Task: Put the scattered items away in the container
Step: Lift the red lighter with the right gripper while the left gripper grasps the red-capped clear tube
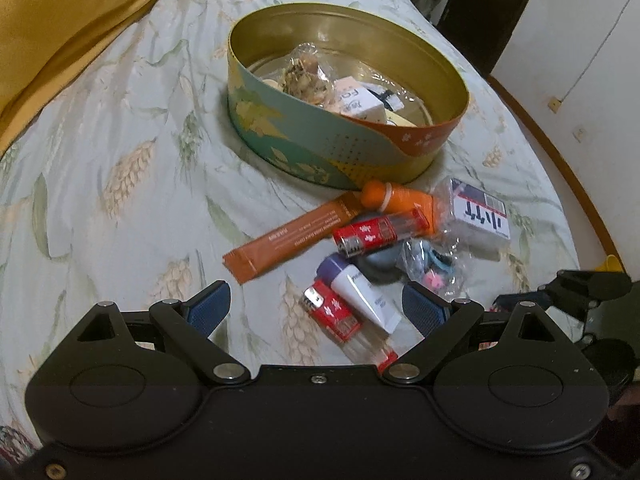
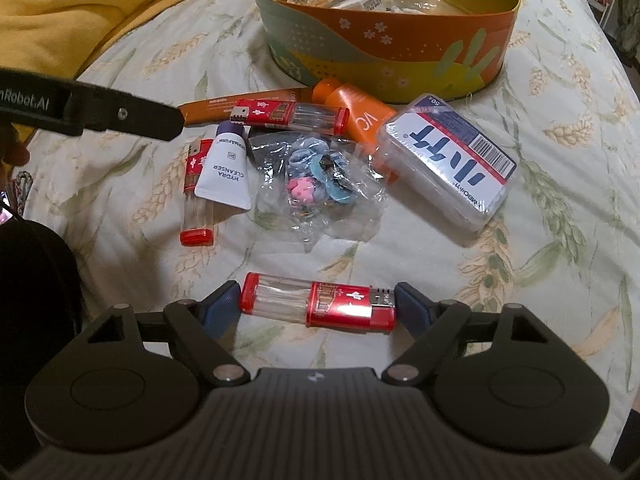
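A red lighter (image 2: 318, 303) is clamped end to end between the pads of the right claw (image 2: 318, 306), held above the bed (image 2: 520, 280). Ahead of this claw the scattered items are seen: a second lighter (image 2: 196, 192) touching a white cleanser tube (image 2: 226, 174), a clear bag of hair ties (image 2: 320, 184), a plastic box (image 2: 448, 160), an orange tube (image 2: 360, 116) and a third lighter (image 2: 290, 116). The oval tin (image 2: 400, 40) is placed beyond them, already holding some things. The left claw (image 1: 316, 308) is held apart, empty, with the lighter and cleanser tube lying between its fingers.
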`<state>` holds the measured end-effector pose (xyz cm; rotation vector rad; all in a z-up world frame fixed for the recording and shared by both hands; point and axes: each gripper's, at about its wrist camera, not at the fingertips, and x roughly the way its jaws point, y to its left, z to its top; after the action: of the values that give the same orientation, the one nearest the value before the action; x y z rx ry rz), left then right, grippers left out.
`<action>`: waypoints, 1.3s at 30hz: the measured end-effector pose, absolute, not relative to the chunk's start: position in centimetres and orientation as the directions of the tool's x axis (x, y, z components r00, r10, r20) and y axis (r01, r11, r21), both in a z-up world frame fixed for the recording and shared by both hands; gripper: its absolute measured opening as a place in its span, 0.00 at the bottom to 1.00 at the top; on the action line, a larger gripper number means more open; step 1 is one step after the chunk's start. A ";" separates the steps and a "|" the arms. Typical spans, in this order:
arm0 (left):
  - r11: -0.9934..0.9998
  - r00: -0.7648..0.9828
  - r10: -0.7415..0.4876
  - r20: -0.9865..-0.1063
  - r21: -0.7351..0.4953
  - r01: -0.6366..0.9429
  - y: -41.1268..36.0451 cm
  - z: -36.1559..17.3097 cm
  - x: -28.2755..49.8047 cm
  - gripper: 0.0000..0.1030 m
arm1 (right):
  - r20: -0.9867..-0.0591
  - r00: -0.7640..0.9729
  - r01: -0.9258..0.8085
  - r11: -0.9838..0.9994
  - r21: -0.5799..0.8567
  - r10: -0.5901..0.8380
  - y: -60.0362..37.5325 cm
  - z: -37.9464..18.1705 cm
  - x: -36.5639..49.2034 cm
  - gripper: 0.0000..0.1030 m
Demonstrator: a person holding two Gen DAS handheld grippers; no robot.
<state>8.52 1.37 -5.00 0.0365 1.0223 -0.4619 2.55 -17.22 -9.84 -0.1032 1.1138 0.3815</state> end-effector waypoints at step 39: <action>0.957 0.479 -0.271 -0.835 -0.182 0.225 -1.7 -10.0 5.4 0.74 | -0.813 0.522 -0.233 0.960 0.153 0.257 -22.7 -2.4 0.8 0.80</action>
<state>5.37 -1.74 -9.99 -0.0498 1.0275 -0.3031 0.78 -22.66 -2.38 0.0263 0.9780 0.2935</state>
